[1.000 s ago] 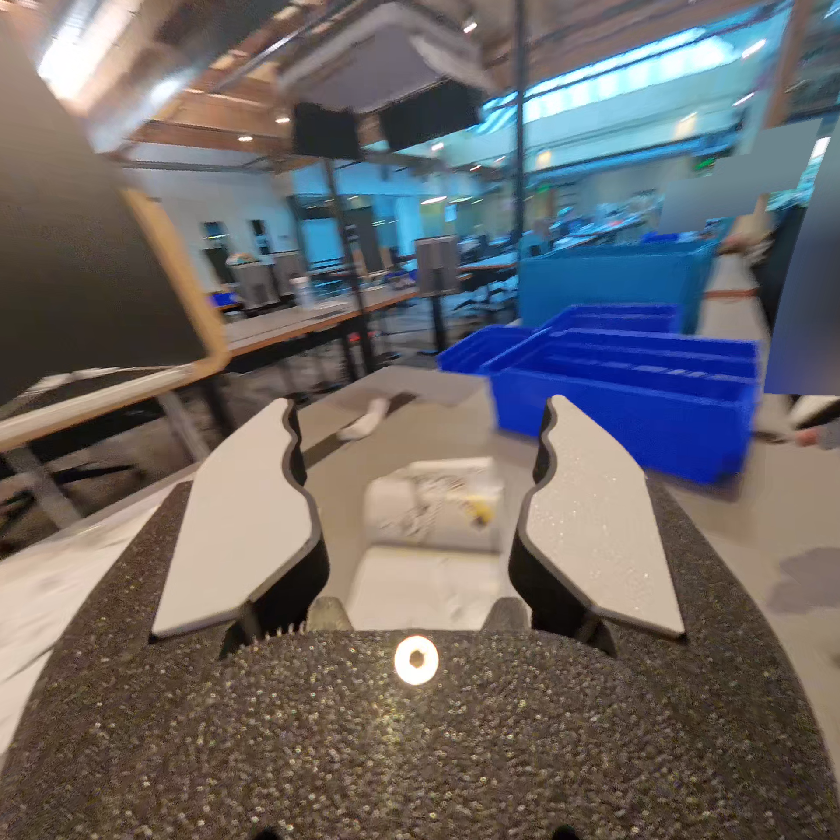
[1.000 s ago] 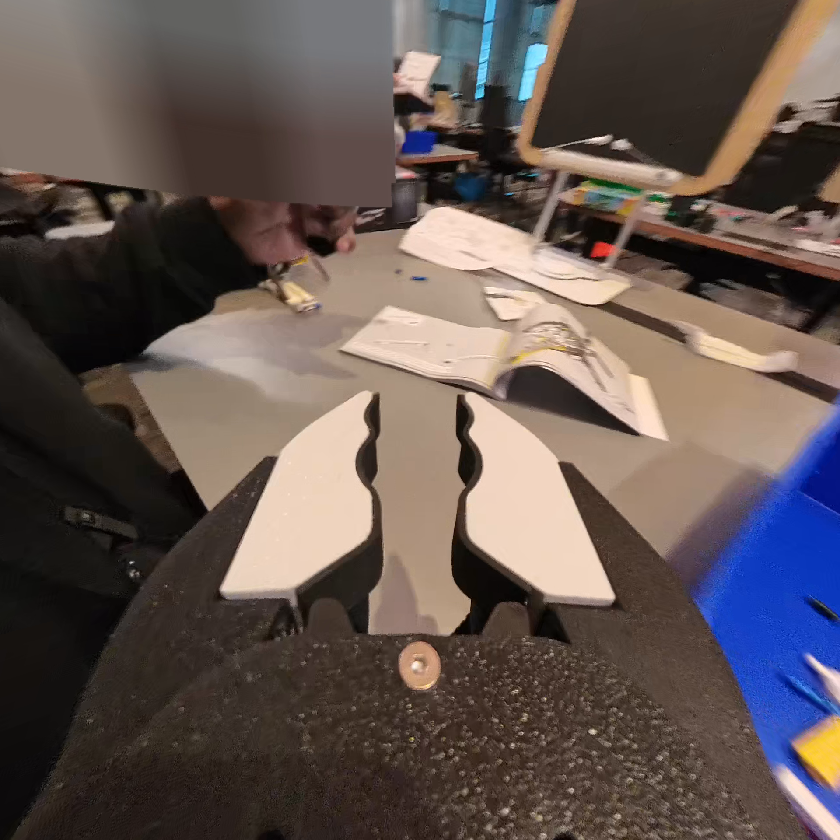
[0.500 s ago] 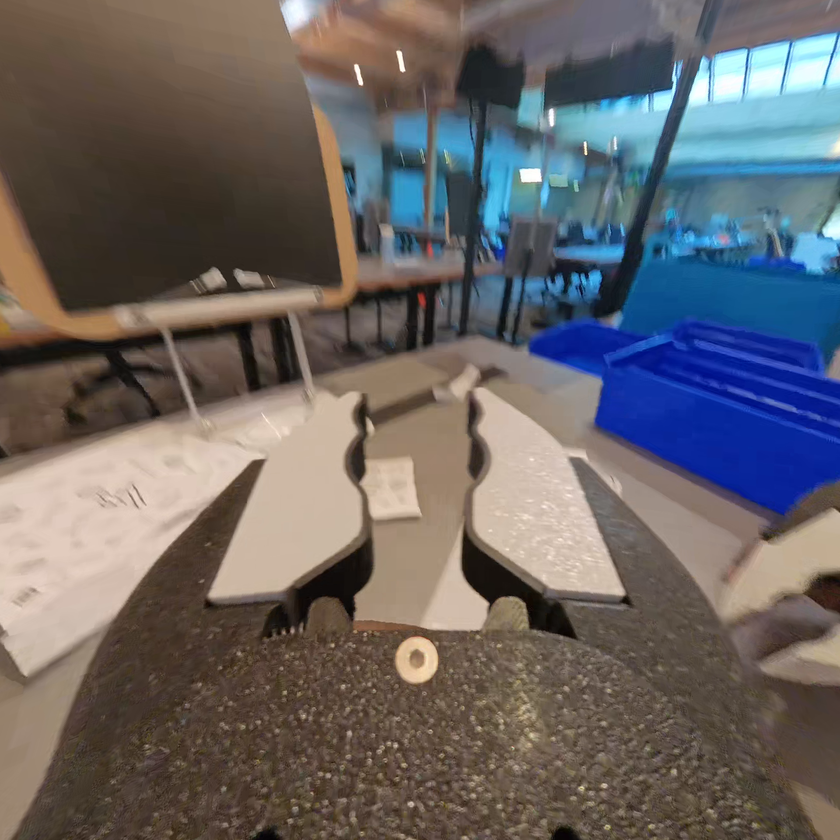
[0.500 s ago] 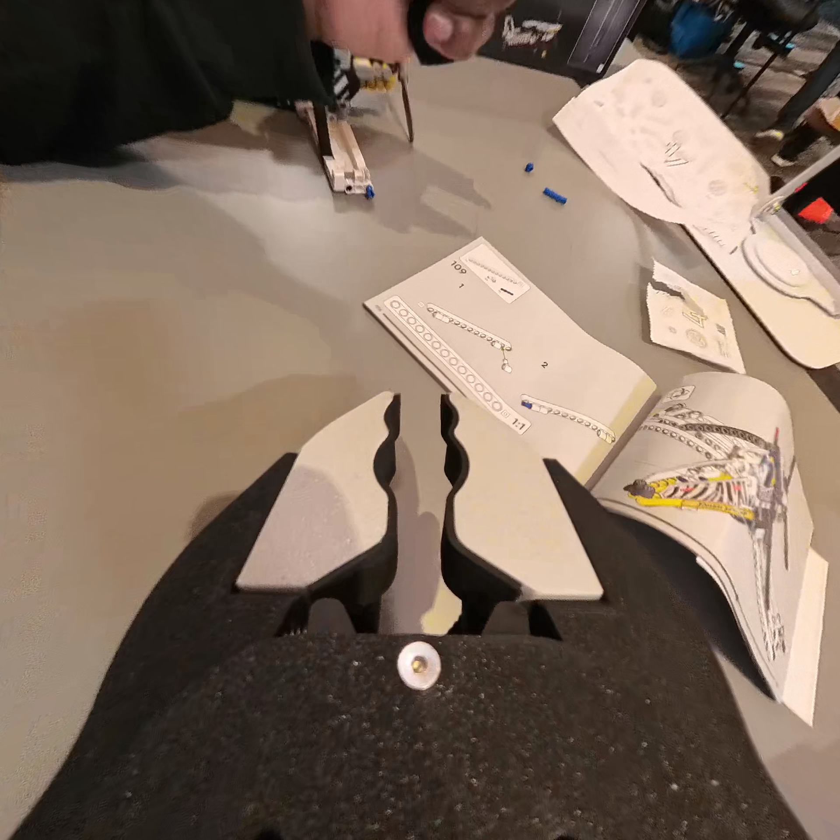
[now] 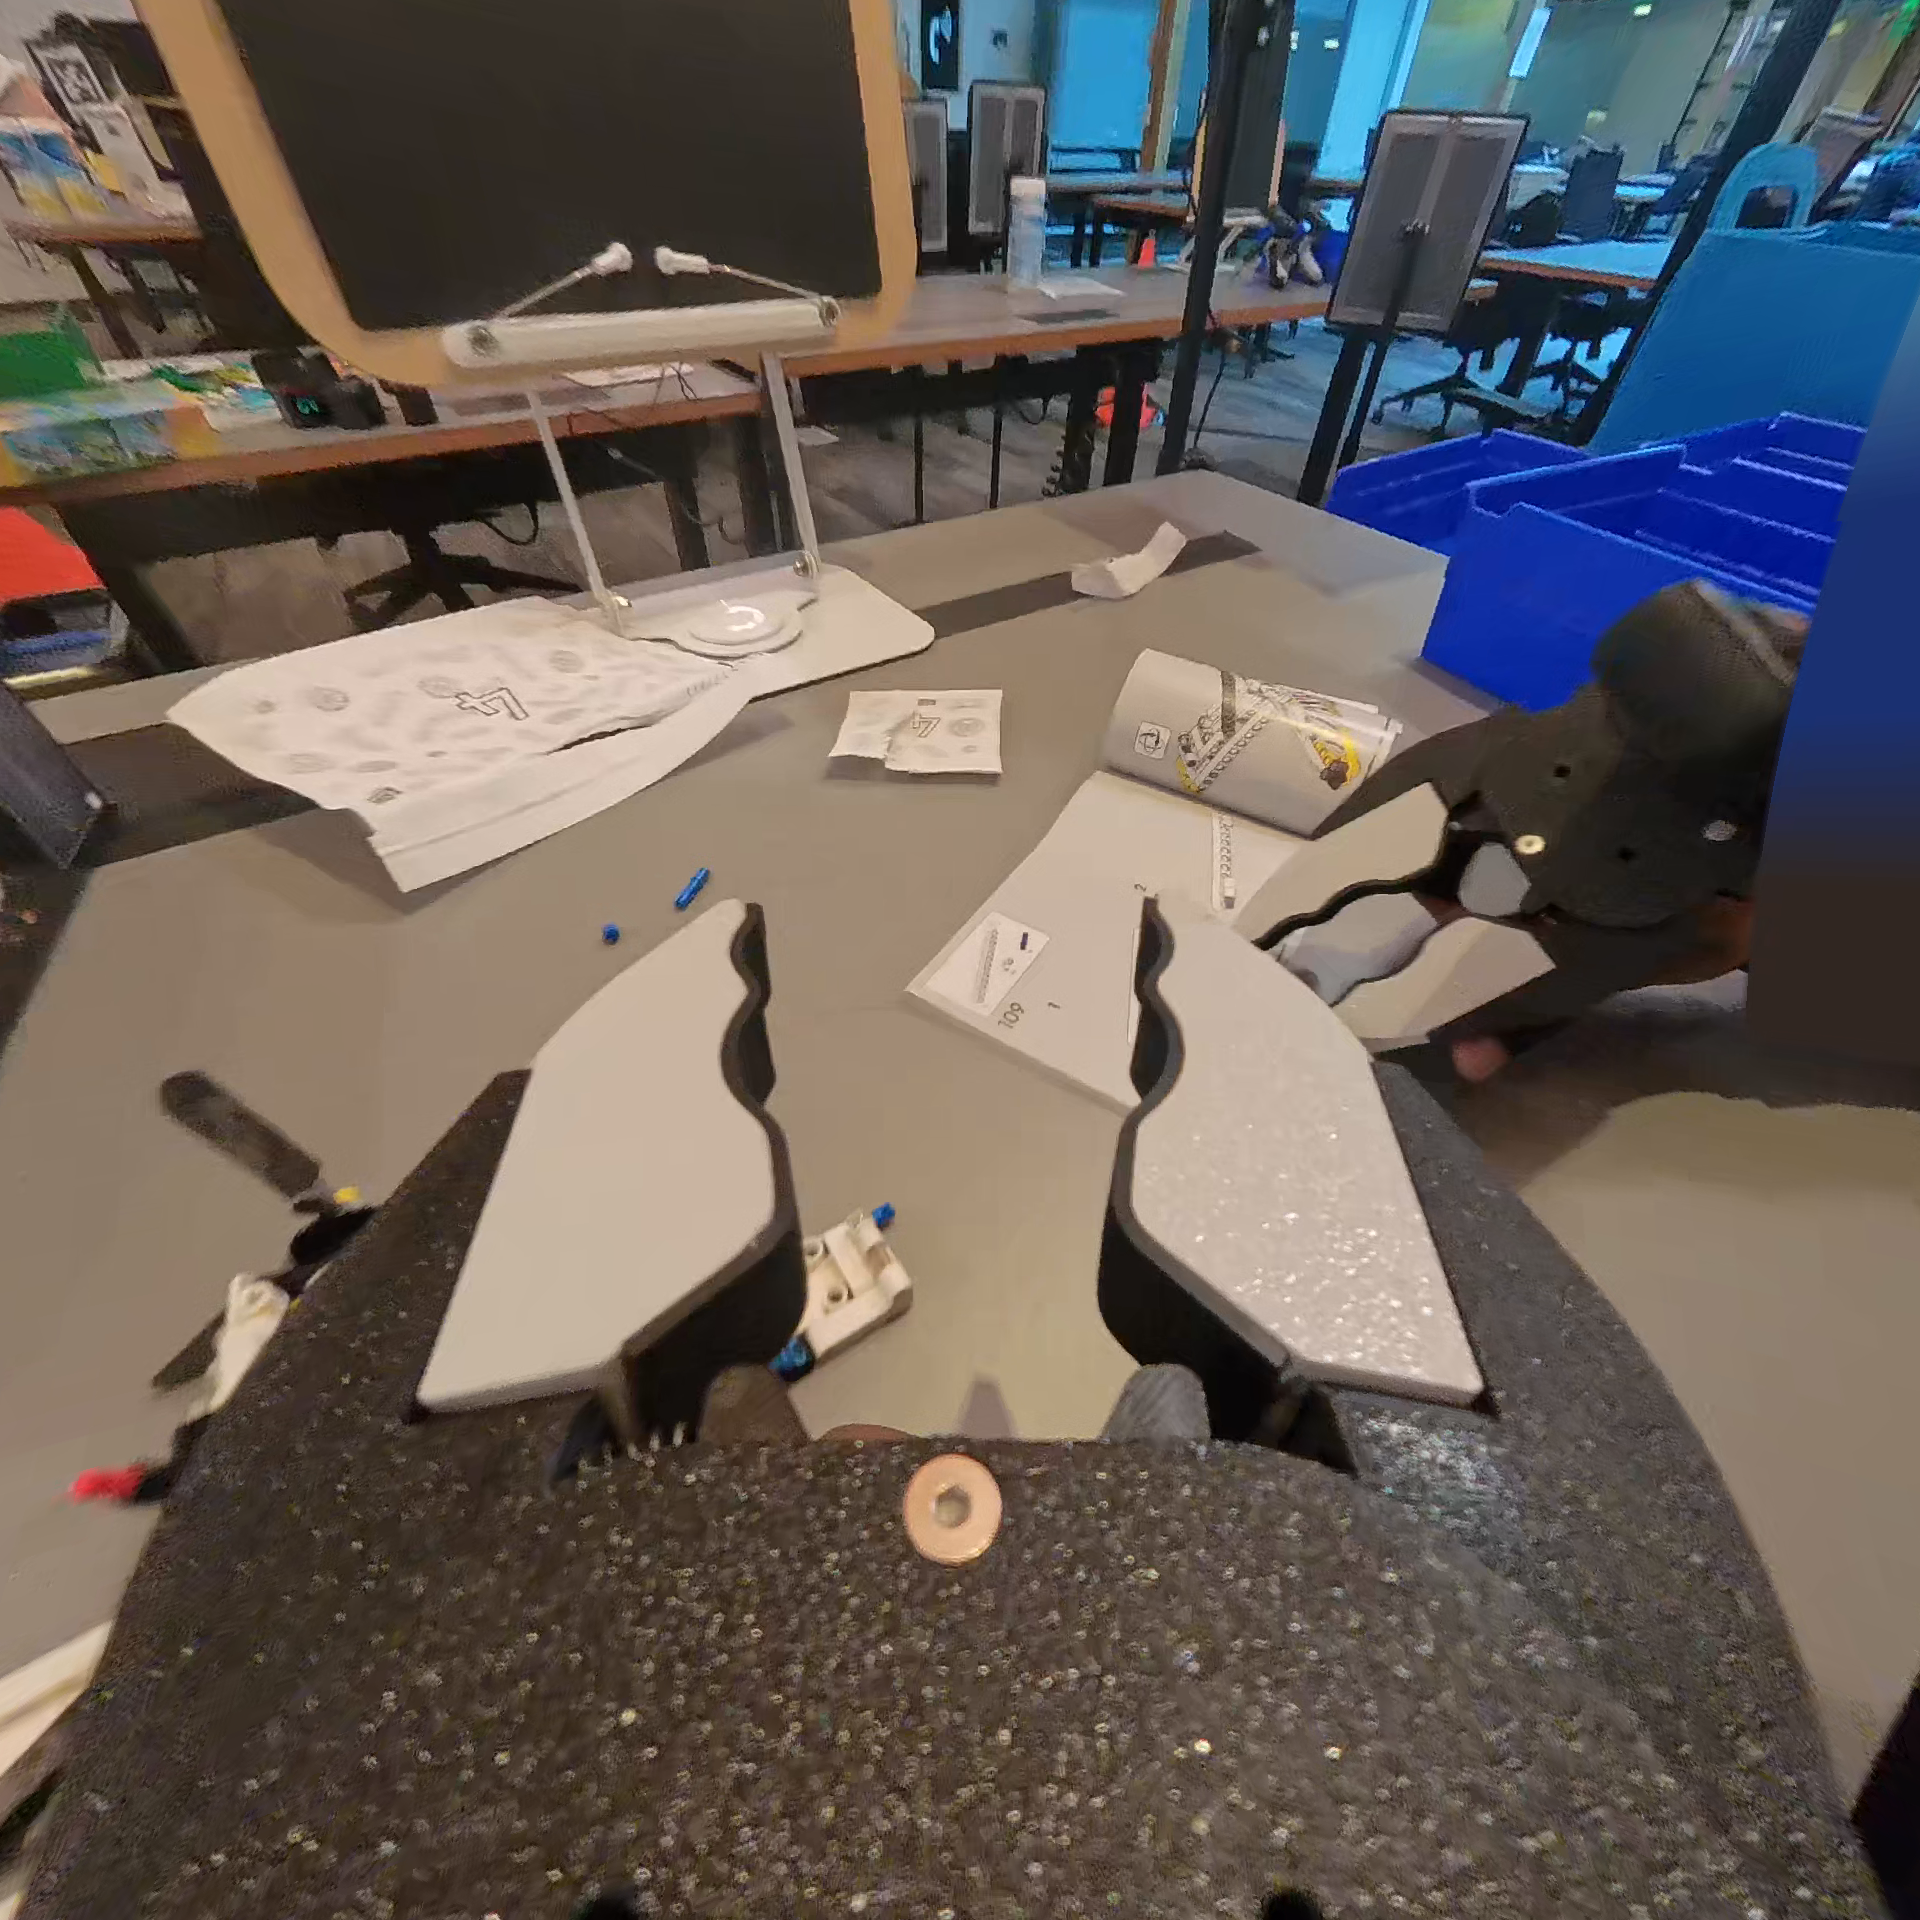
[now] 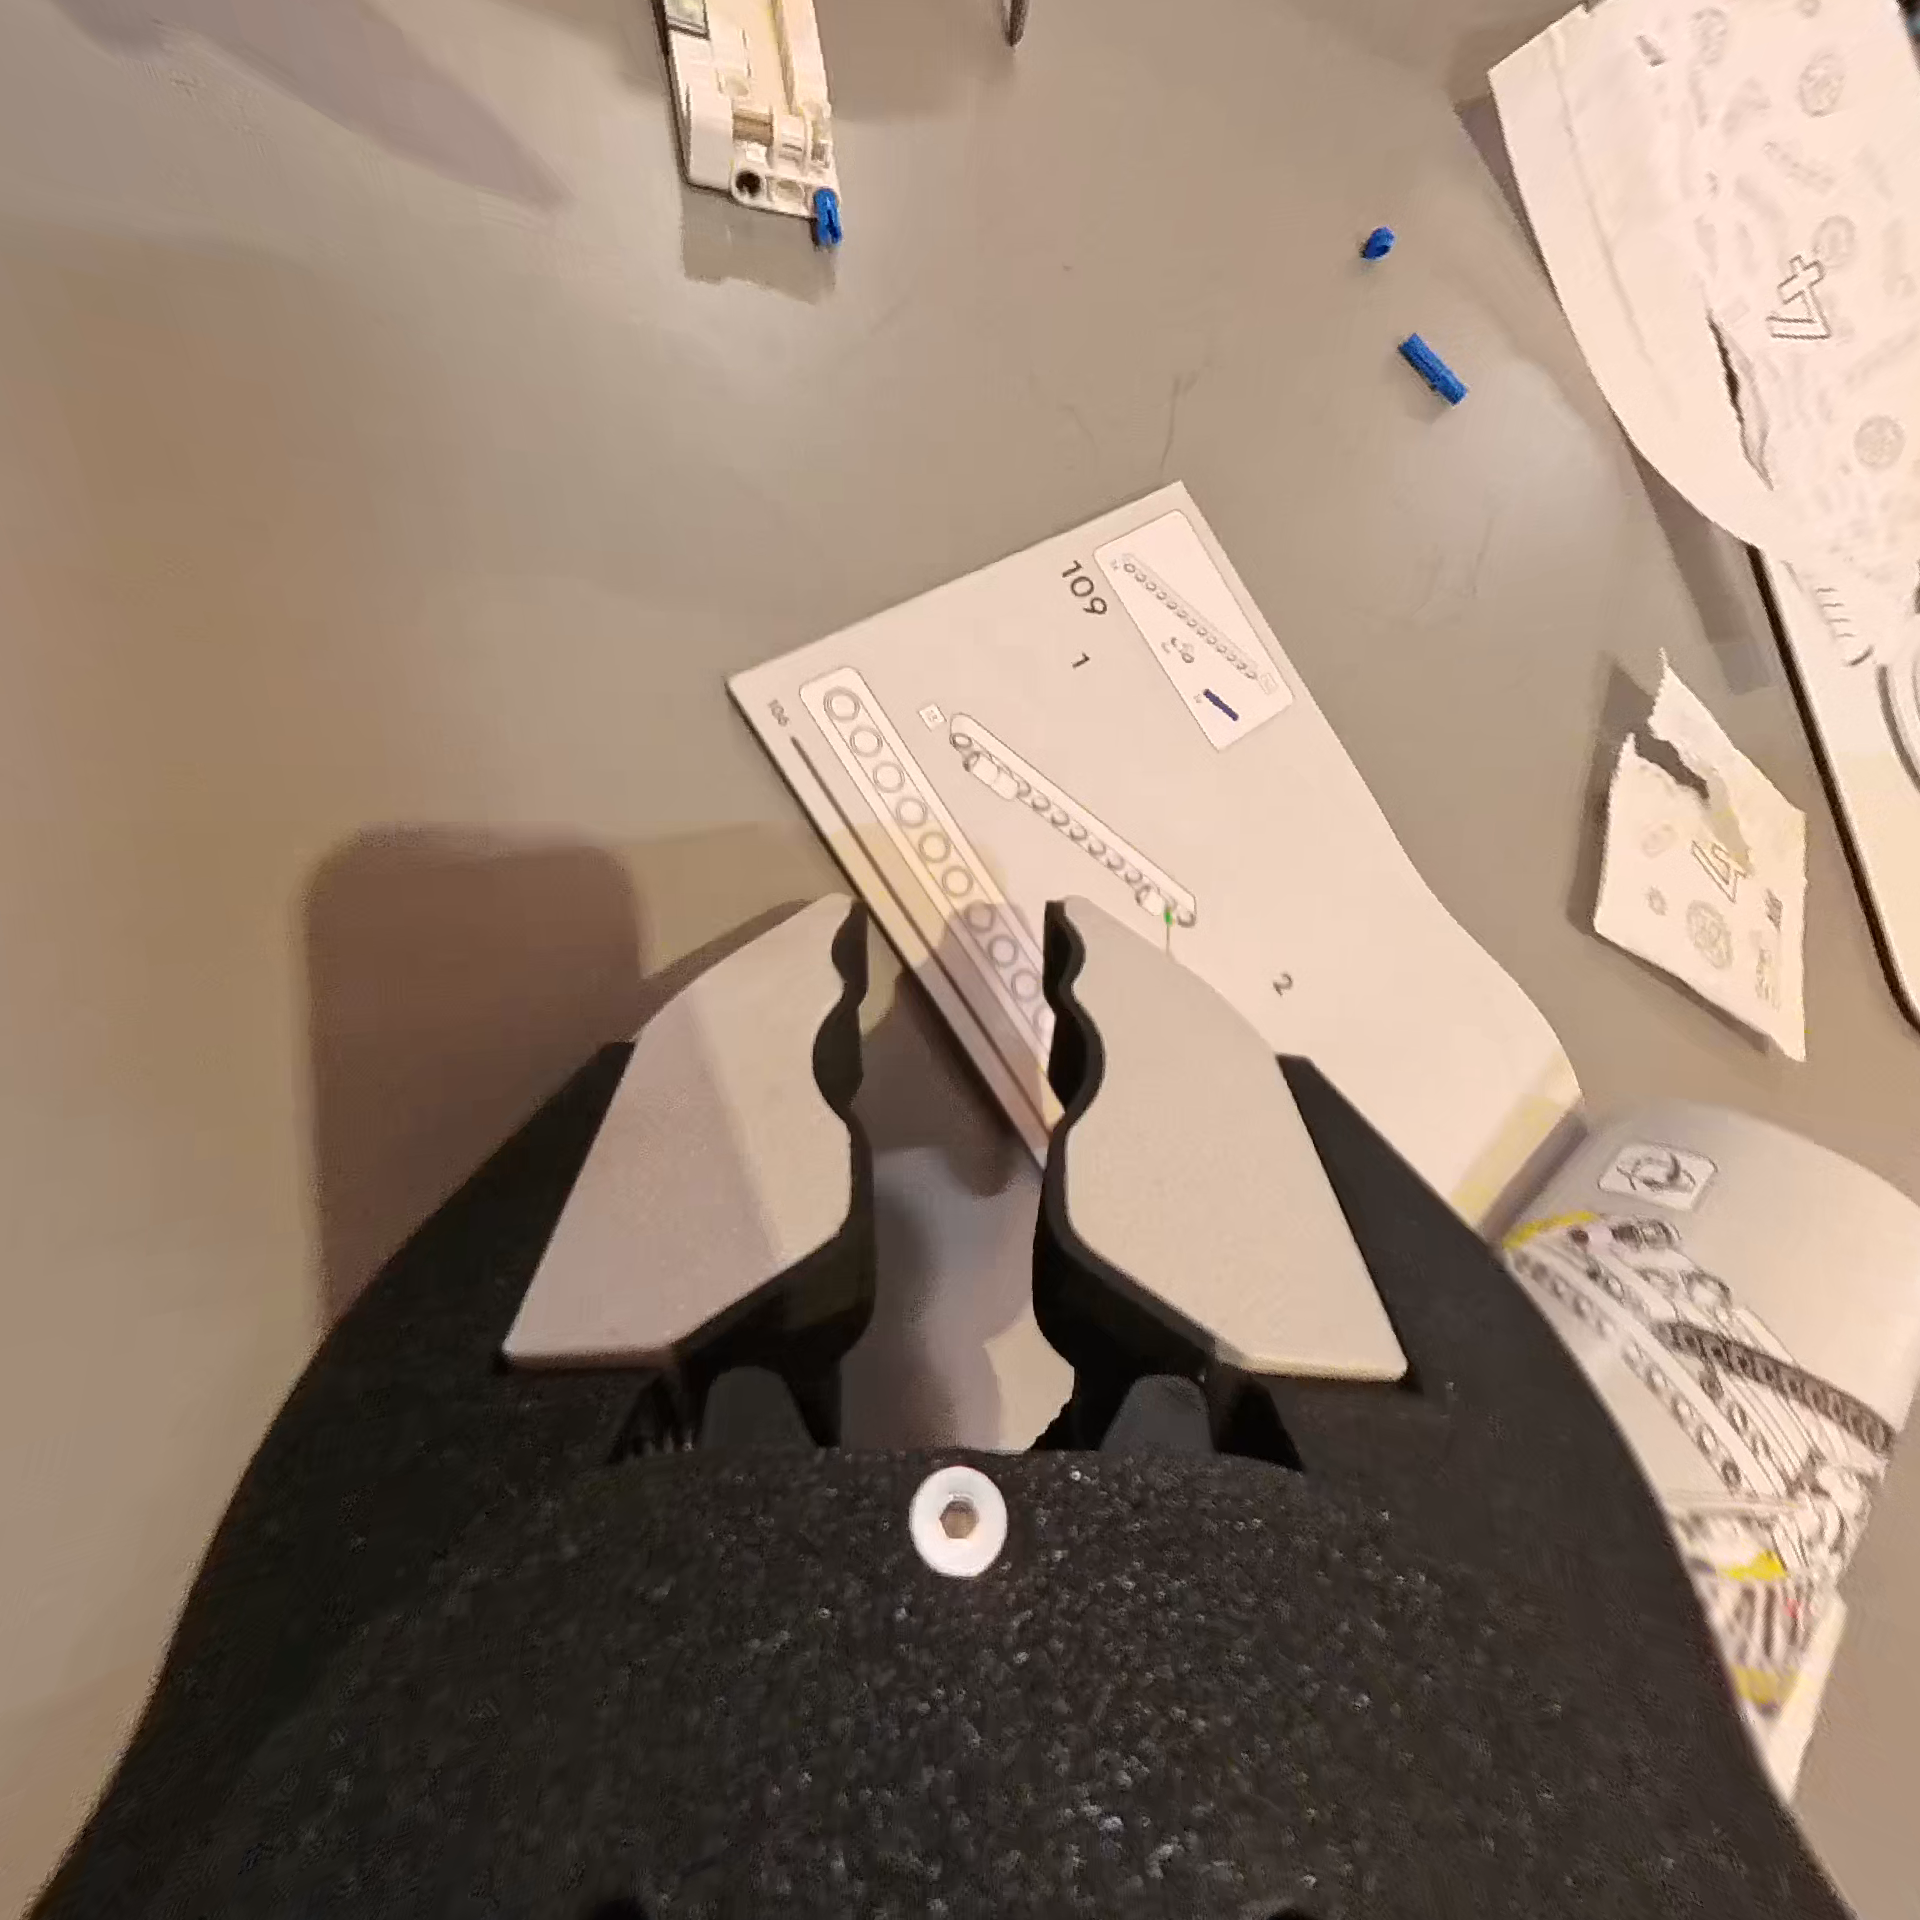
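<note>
Left wrist view looks across a grey table (image 5: 312,997) with the left gripper (image 5: 945,914) low over it, jaws spread wide and nothing between the pads. At the far right stand blue plastic bins (image 5: 1621,561), stacked and nested; what lies in them cannot be told from here. A large torn white paper bag (image 5: 447,727) lies flat on the far left of the table, beside the base of a clear stand (image 5: 748,623) that carries a dark wood-framed board (image 5: 551,156). An open instruction booklet (image 5: 1091,935) lies ahead and to the right, its far pages curled up. The right gripper (image 6: 951,914) hangs over the booklet's near corner, jaws partly apart, gripping nothing. A small torn paper packet (image 5: 920,717) lies beyond the booklet. A white brick assembly (image 5: 847,1278) sits on the table close beneath the left gripper's left finger (image 5: 644,1143). Two loose blue pins (image 5: 691,888) lie just past that fingertip.
</note>
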A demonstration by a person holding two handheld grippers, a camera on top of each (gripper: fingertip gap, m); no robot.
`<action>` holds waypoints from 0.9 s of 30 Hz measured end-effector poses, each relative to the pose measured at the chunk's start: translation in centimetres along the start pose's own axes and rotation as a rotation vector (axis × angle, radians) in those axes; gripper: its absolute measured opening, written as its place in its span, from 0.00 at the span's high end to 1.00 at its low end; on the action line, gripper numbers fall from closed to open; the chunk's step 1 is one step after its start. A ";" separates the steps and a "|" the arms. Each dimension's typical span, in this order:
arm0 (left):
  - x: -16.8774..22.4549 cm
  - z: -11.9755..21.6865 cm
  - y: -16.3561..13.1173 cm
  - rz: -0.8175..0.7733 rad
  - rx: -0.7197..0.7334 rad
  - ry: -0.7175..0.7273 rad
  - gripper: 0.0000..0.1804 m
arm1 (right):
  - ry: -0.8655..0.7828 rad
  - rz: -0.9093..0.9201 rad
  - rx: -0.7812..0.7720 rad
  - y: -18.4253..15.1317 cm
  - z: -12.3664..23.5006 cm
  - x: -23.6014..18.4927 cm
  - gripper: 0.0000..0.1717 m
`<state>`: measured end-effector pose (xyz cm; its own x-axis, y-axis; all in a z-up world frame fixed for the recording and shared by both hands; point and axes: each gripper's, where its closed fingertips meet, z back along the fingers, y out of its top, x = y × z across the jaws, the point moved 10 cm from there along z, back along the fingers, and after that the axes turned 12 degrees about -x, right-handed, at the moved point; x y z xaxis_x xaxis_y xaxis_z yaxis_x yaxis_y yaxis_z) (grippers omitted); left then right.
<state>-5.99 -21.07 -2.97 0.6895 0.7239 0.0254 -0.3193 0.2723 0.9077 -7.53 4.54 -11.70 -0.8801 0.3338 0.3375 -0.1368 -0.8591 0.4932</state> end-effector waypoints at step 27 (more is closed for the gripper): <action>3.3 -9.2 -5.6 0.025 -0.418 -0.214 0.59 | 0.309 0.021 -0.097 7.5 -7.4 9.5 0.64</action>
<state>-7.90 -14.36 -11.81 0.7826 0.5986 0.1710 -0.5420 0.5199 0.6602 -20.35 -1.63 -10.74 -0.9775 0.1949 0.0804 -0.1466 -0.9026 0.4048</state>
